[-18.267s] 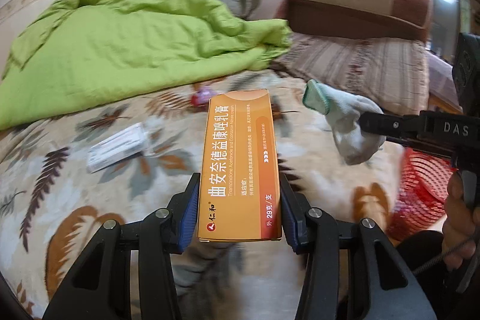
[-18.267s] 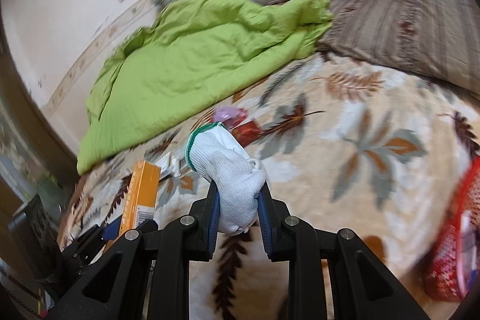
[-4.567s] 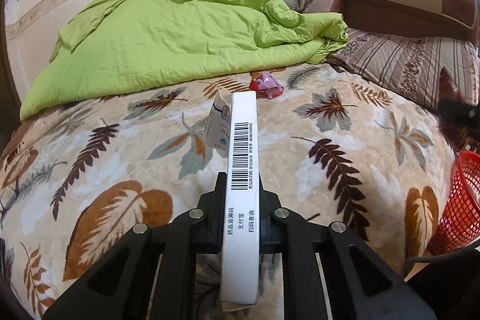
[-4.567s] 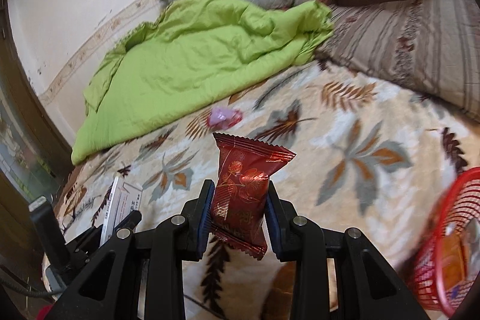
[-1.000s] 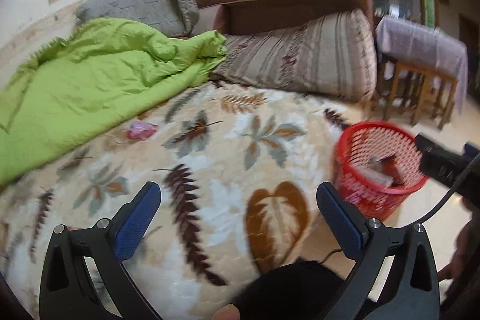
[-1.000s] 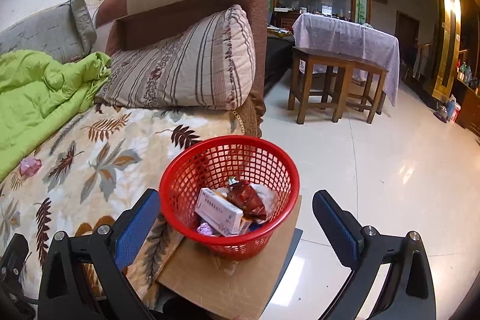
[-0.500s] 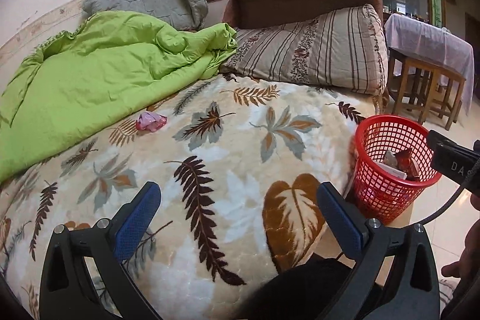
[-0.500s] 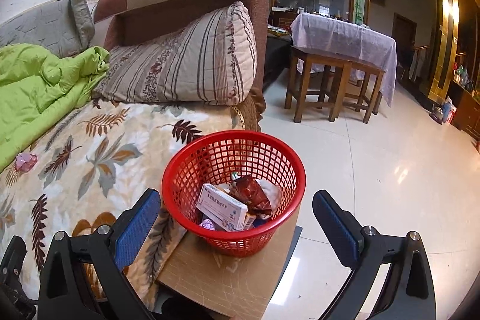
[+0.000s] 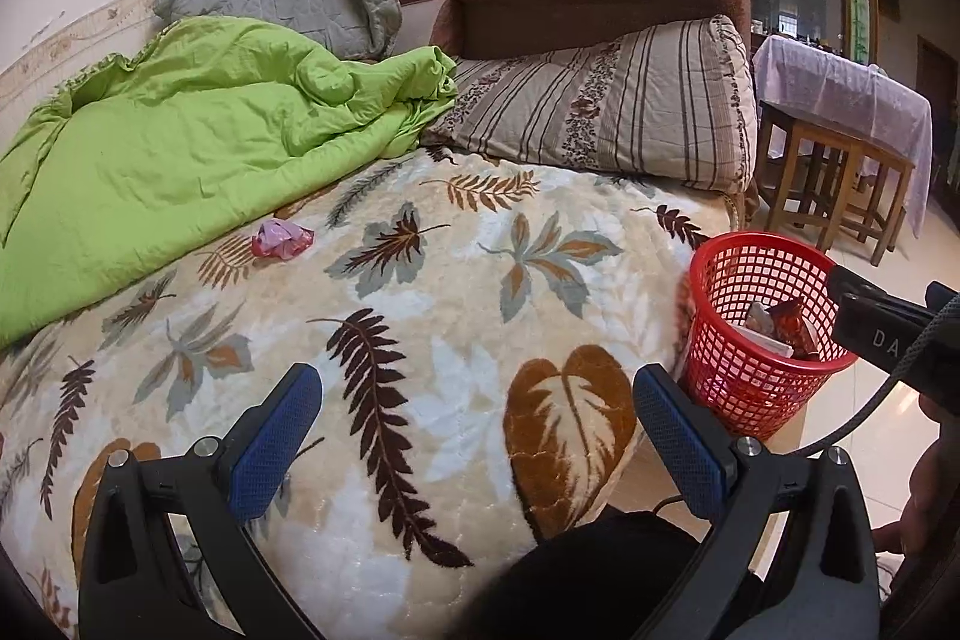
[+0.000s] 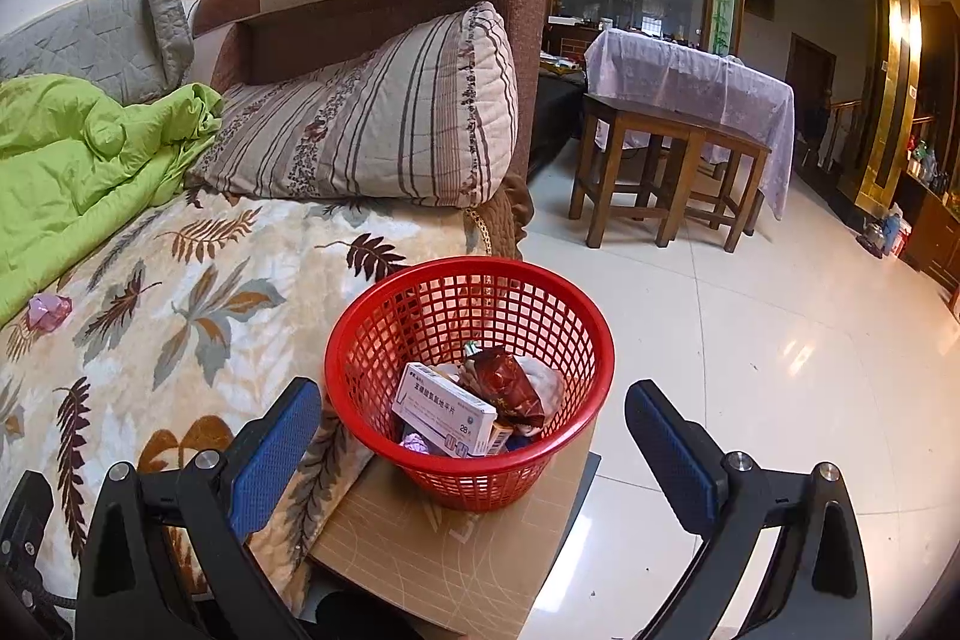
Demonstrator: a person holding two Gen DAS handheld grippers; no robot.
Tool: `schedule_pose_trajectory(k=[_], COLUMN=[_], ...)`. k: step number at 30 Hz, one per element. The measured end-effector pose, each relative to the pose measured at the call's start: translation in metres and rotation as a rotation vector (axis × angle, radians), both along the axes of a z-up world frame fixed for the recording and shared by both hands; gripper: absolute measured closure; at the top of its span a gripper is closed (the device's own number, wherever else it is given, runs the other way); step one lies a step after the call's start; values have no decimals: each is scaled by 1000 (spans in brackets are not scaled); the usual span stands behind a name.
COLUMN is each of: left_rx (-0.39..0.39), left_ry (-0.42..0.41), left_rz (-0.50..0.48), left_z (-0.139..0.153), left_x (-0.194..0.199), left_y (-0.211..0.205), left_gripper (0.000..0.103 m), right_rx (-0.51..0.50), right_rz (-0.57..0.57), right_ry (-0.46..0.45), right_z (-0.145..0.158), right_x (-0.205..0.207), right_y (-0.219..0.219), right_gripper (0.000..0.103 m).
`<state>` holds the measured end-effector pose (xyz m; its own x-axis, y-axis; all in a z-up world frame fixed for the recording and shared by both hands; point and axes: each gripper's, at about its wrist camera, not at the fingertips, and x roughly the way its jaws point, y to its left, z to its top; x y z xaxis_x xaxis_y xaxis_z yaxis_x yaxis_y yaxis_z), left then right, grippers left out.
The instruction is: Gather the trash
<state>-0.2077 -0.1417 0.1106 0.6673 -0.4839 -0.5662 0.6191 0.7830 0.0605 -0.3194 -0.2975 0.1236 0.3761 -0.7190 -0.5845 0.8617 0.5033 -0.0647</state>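
Note:
A red mesh basket (image 10: 543,436) stands on a cardboard sheet beside the bed and holds a white medicine box (image 10: 441,409), a dark red snack wrapper (image 10: 504,385) and other scraps. The same basket (image 9: 714,364) shows at the right of the left wrist view. A crumpled pink wrapper (image 9: 281,239) lies on the leaf-patterned blanket near the green quilt; the wrapper (image 10: 49,310) appears far left in the right wrist view. My left gripper (image 9: 477,430) hovers open over the blanket, holding nothing. My right gripper (image 10: 471,430) is open just in front of the basket, empty.
A green quilt (image 9: 180,148), a grey pillow (image 9: 282,1) and a striped cushion (image 9: 606,106) crowd the back of the bed. A covered wooden table (image 10: 678,124) stands on the tiled floor (image 10: 780,370) to the right. The cardboard sheet (image 10: 444,550) juts from the bed edge.
The left gripper has swung back toward the bed, so the pink wrapper sits nearer the middle. The right gripper has pulled back slightly from the basket. Both stay open and empty.

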Motion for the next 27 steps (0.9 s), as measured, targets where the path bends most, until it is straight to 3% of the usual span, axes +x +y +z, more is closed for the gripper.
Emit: schedule_pose_trajectory(k=[13, 27], left_rx=[-49, -30], left_ry=[-24, -33], left_rz=[-29, -35], left_z=[14, 13], left_x=[-11, -13], left_y=[4, 1], left_gripper=[0, 0], right_rx=[-14, -9], right_rz=[14, 19], right_ry=[9, 20], right_z=[0, 1], right_x=[2, 5], right_y=[4, 8], right_gripper=[1, 1])
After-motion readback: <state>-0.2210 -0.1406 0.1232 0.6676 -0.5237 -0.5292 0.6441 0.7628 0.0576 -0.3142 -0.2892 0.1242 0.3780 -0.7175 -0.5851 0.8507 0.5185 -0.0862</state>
